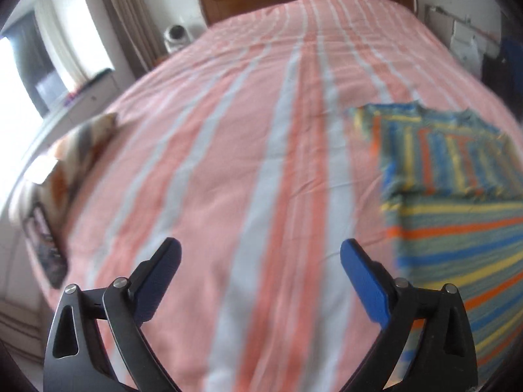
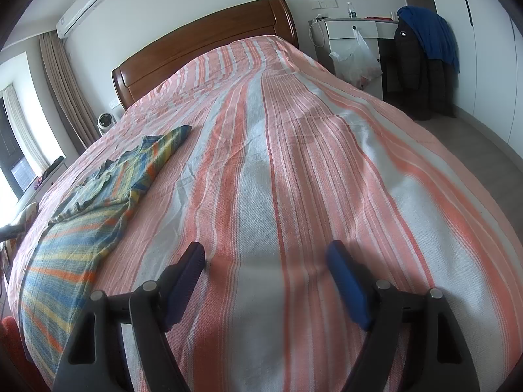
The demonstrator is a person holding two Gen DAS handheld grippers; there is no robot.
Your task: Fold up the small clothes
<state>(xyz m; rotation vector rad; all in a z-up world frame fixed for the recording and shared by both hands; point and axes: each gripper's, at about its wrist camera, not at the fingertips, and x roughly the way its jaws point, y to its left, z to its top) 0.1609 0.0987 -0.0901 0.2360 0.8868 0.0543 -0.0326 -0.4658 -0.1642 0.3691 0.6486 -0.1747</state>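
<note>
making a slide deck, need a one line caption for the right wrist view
Open right tongs hover over the pink striped bedspread, the multicoloured striped garment lying to their left.

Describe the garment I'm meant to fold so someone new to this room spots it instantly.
Start at the bed with the wooden headboard and pink-and-white striped cover. The striped garment lies flat on it, between the two open grippers, right of the left gripper and left of the right gripper. Its blue, yellow, orange and green stripes set it apart from the pink cover.
</note>
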